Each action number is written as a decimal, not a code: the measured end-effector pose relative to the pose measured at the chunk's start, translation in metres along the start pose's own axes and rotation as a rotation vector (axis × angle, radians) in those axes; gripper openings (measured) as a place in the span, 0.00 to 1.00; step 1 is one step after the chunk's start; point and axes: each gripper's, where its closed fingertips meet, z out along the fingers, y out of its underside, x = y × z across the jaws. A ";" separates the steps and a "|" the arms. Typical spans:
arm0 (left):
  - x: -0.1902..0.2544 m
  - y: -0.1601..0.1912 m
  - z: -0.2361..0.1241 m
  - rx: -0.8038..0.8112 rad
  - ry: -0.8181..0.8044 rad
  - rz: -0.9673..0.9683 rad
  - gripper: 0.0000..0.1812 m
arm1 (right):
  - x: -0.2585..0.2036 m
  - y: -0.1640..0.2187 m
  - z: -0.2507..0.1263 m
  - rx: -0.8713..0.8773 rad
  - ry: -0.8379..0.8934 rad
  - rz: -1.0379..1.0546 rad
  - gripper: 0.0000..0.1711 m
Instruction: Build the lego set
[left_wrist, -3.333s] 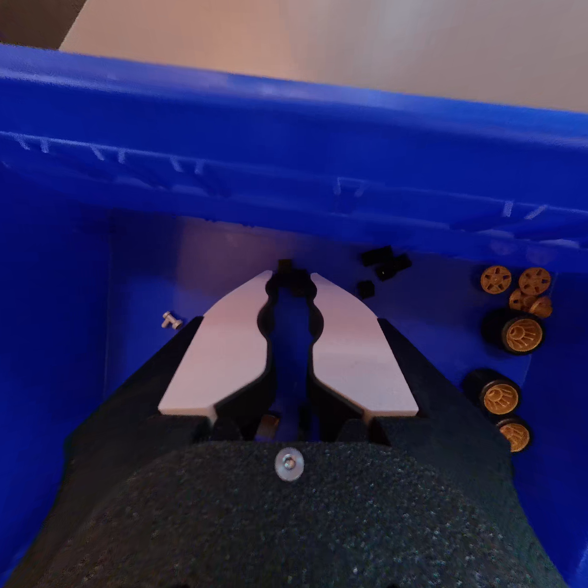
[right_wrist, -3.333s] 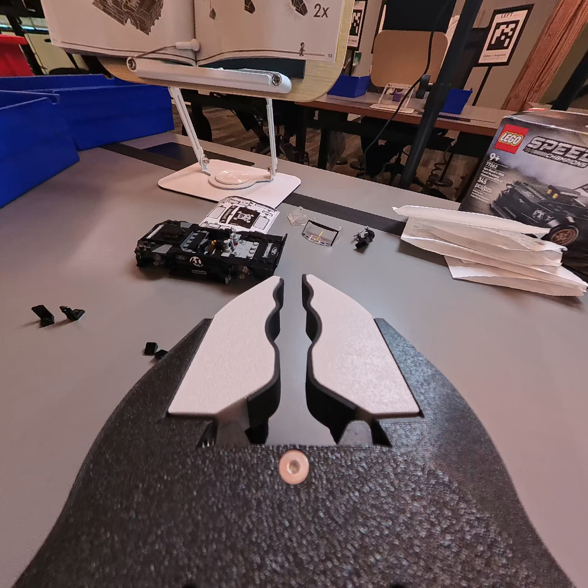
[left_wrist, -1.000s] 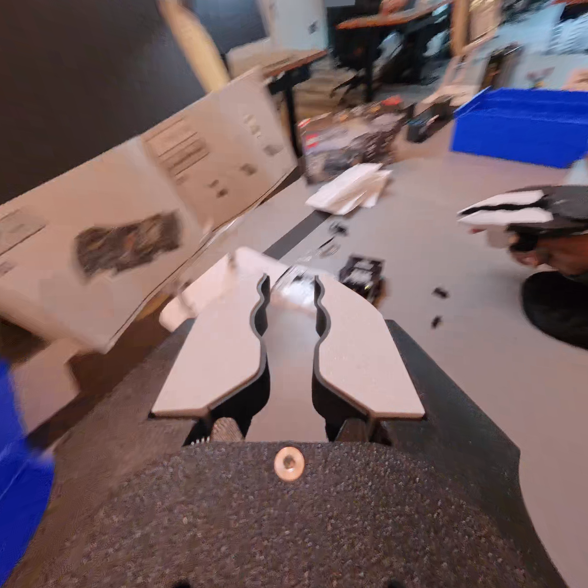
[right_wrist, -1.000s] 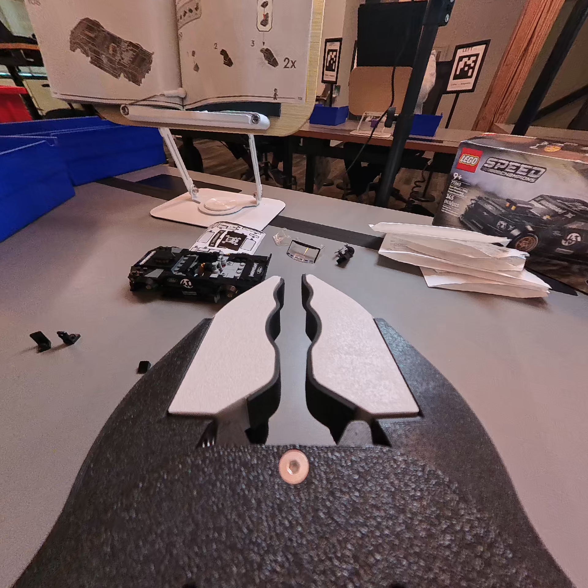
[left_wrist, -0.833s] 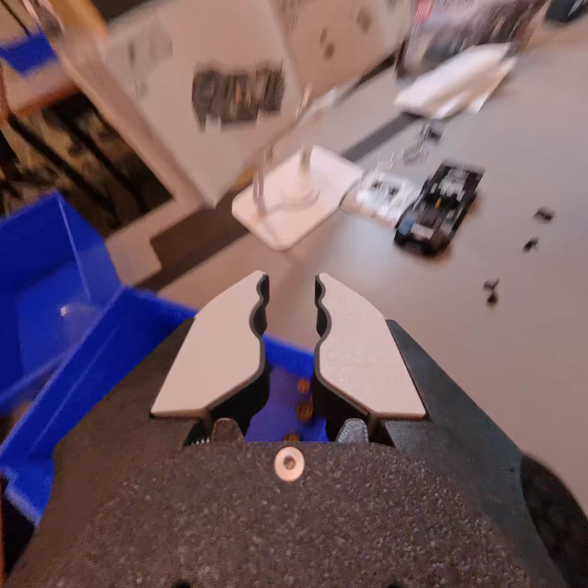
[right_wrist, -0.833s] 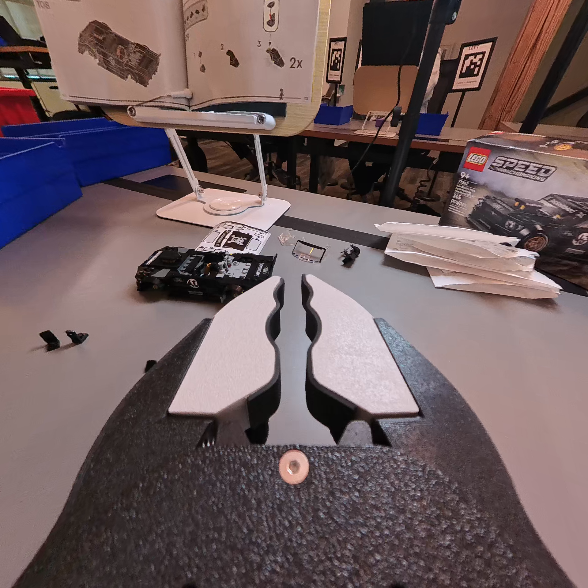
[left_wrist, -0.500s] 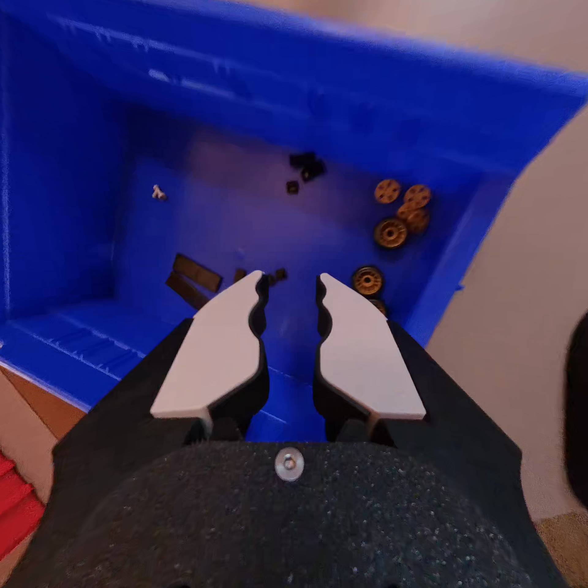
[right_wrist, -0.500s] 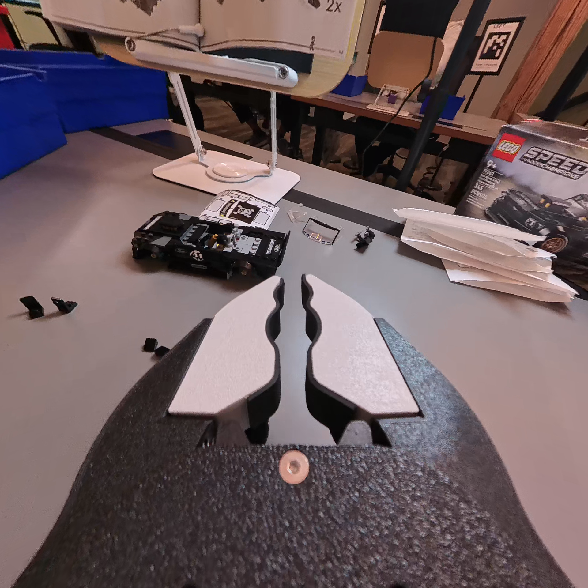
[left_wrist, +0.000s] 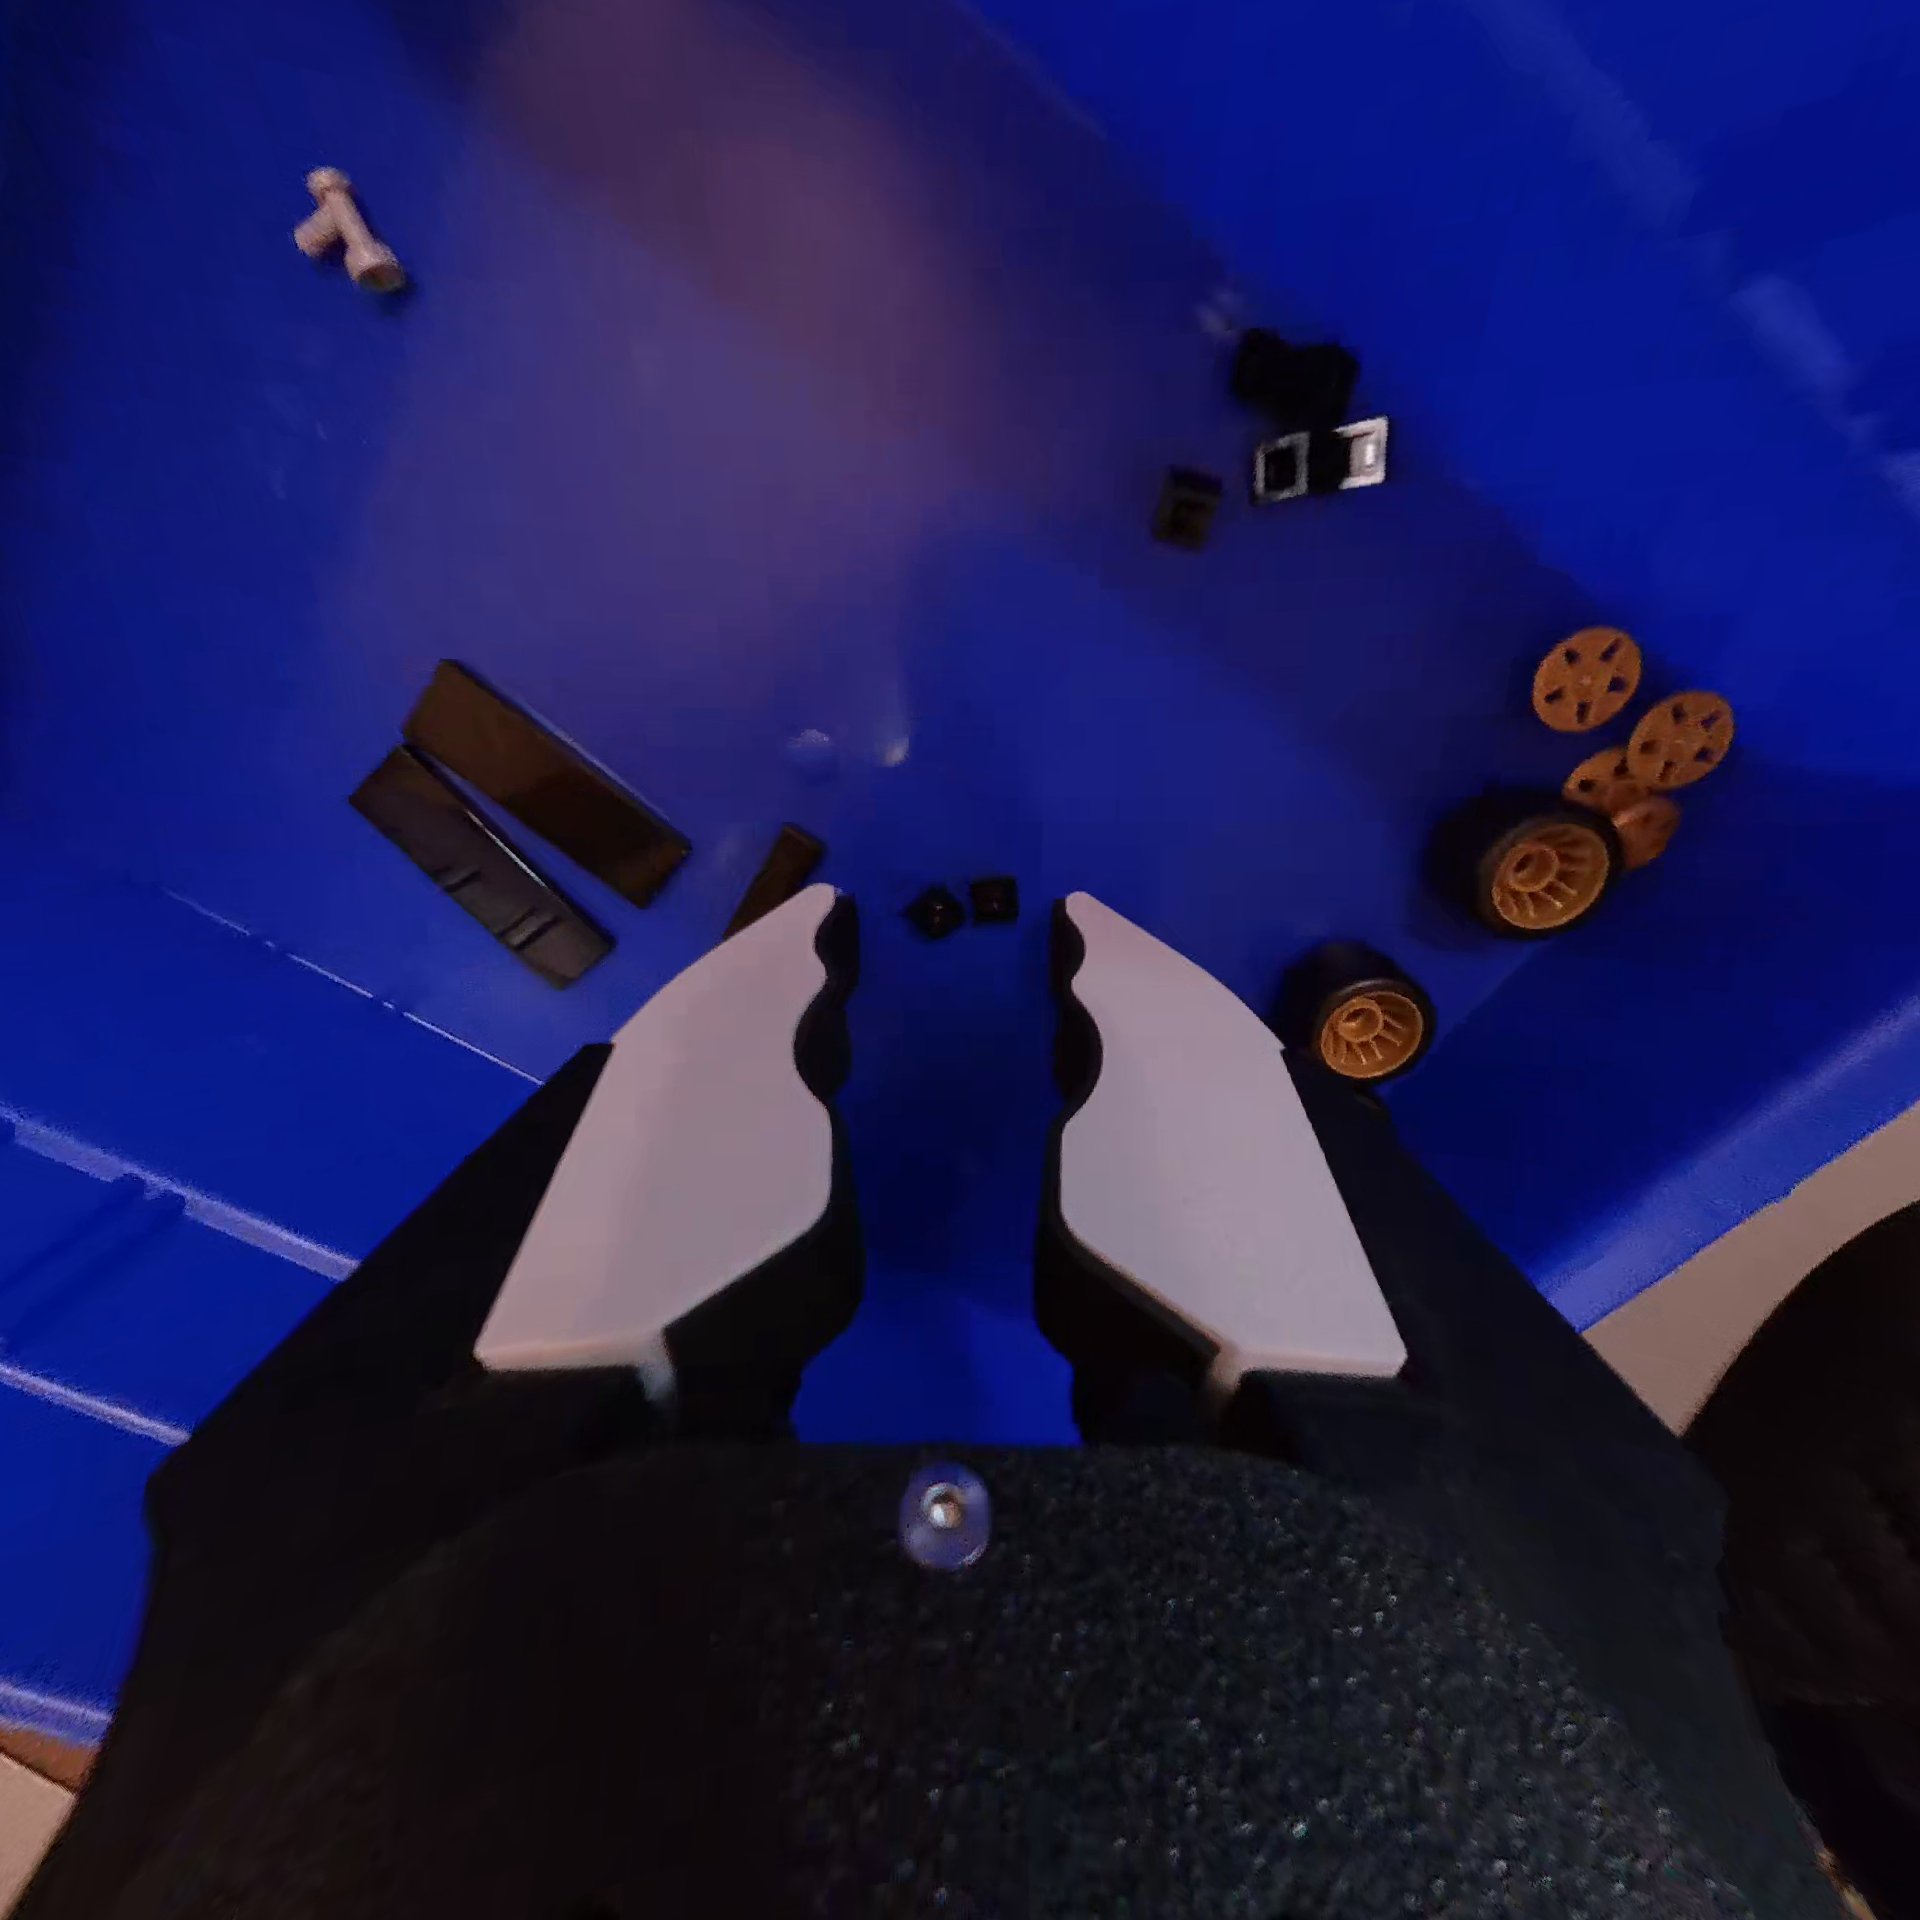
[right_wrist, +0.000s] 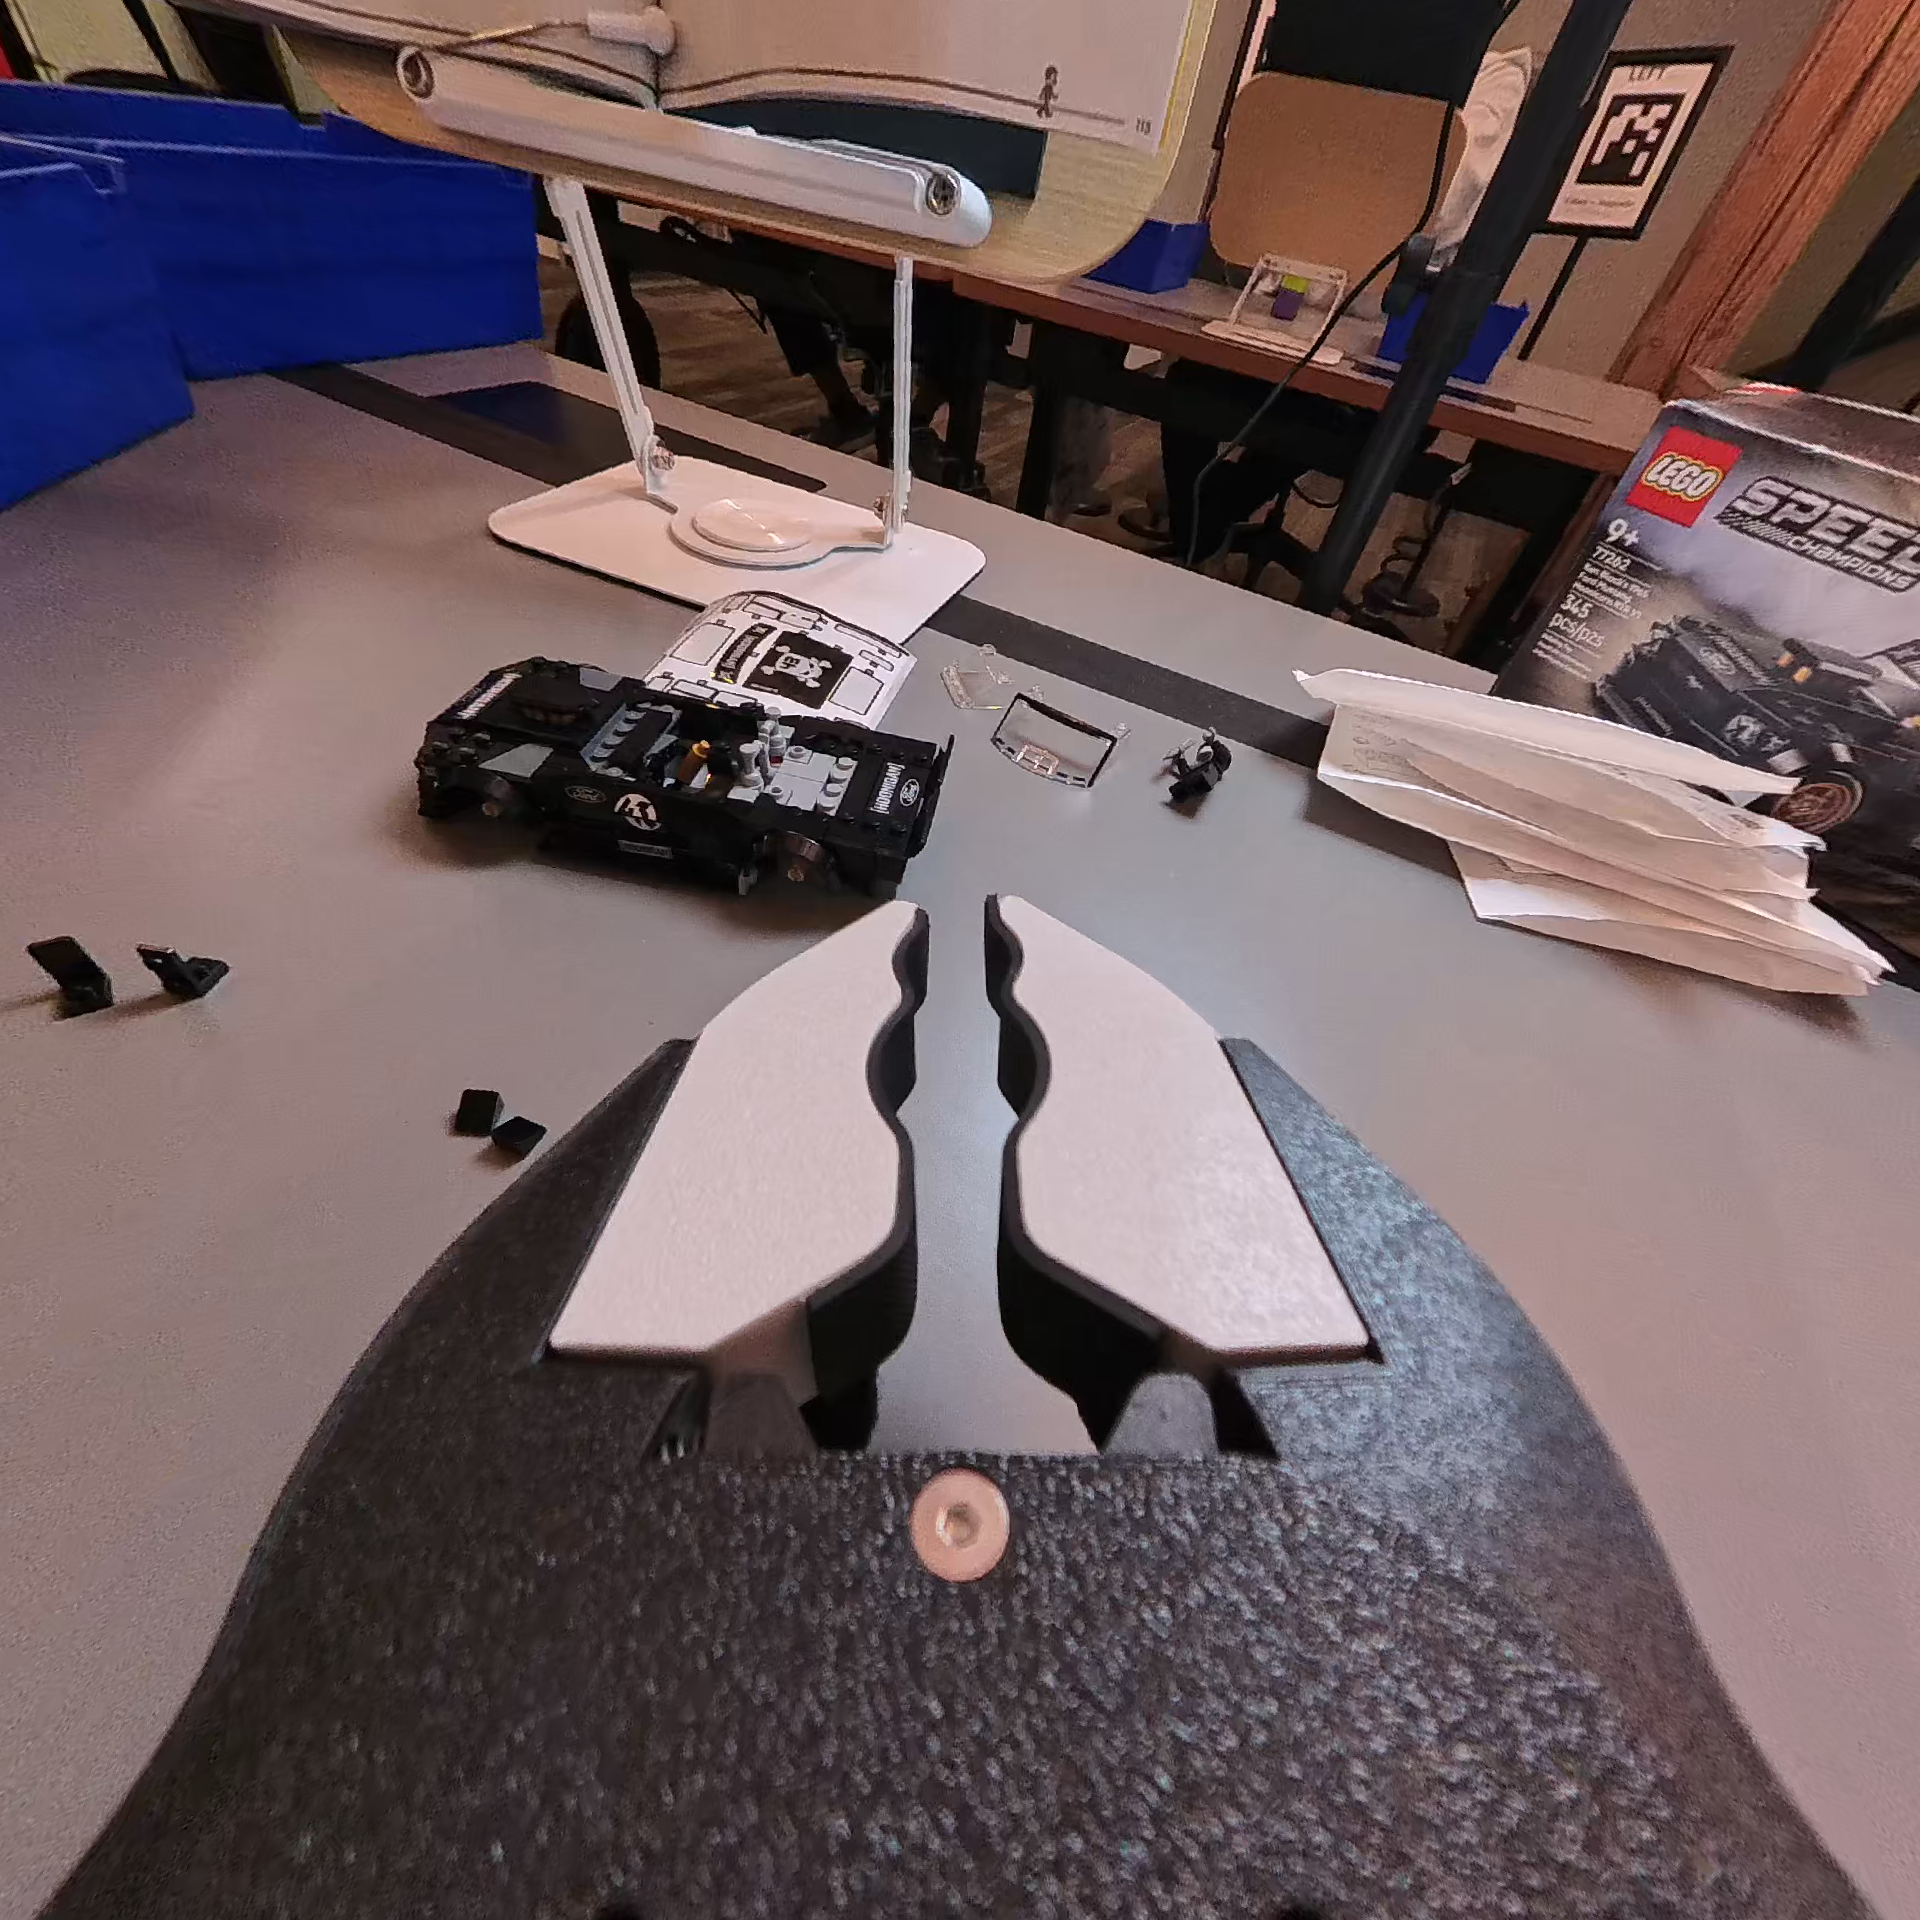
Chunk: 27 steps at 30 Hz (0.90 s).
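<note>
Left tool (left_wrist: 951, 914) dips into the blue bin (left_wrist: 1558, 260), fingers spread wide with nothing between them, lined up just short of two tiny black pieces (left_wrist: 961, 906), likely its pick. Gold wheels (left_wrist: 1538, 862) sit off to its right, flat black plates (left_wrist: 509, 821) to its left. Right tool (right_wrist: 954, 920) hovers low over the desk (right_wrist: 1351, 1039), fingers nearly together and empty, waiting near the half-built black car (right_wrist: 675, 779), probably ready to steady it.
</note>
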 end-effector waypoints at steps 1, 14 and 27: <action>-0.001 0.000 0.001 -0.005 0.000 -0.012 0.21 | 0.000 0.000 0.000 0.002 -0.004 0.001 0.06; -0.002 0.000 0.005 -0.029 0.002 -0.071 0.18 | 0.005 -0.004 -0.006 0.023 -0.015 0.039 0.06; -0.004 0.001 0.005 -0.026 0.000 -0.100 0.10 | 0.005 -0.005 -0.007 0.027 -0.020 0.046 0.06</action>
